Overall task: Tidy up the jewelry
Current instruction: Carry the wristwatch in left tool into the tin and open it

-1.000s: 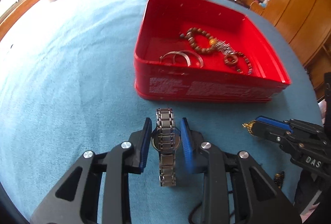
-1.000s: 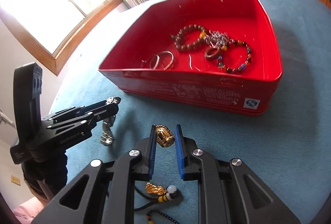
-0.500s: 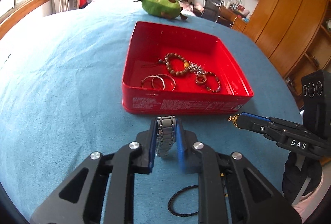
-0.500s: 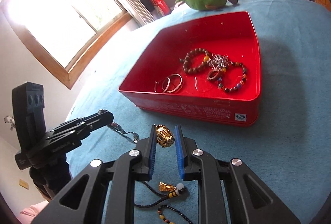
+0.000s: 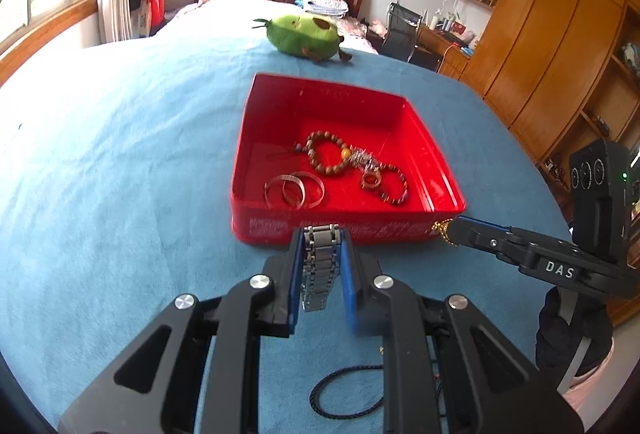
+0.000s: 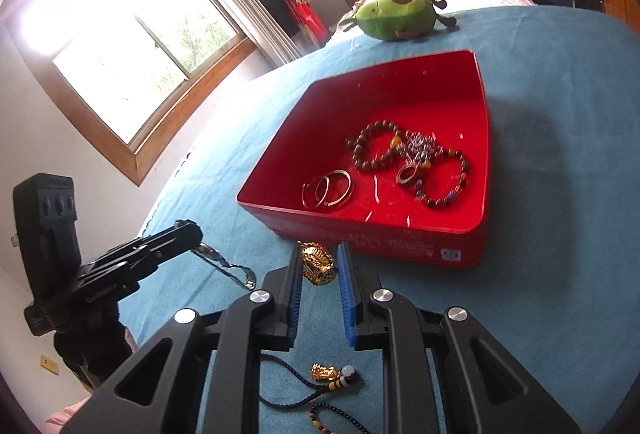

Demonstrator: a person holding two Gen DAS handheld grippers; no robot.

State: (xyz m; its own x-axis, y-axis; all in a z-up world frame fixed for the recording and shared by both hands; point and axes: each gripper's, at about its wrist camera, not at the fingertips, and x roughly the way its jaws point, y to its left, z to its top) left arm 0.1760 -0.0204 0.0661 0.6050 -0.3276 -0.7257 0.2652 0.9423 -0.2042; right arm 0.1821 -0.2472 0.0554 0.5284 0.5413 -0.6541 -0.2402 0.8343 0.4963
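Observation:
A red tin box point(image 5: 344, 230) point(image 6: 440, 246) sits on the blue cloth and holds bead bracelets point(image 5: 326, 153), silver bangles point(image 5: 294, 187) and a ring. My left gripper point(image 5: 321, 262) is shut on a silver metal watch point(image 5: 318, 270), lifted above the cloth just in front of the box; it also shows in the right wrist view point(image 6: 224, 266), hanging from the left fingers. My right gripper point(image 6: 319, 266) is shut on a gold pendant point(image 6: 318, 266), held near the box's front wall; its cord with a gold charm point(image 6: 326, 374) hangs below.
A green plush toy point(image 5: 306, 33) point(image 6: 394, 15) lies beyond the box. A dark cord loop point(image 5: 348, 390) lies on the blue cloth point(image 5: 120, 173) below my left gripper. A bed, window and wooden wardrobes surround the table.
My left gripper closed on the watch and lifted it off the cloth. Both grippers have risen and pulled back, so the box looks smaller. The right gripper kept hold of the gold pendant.

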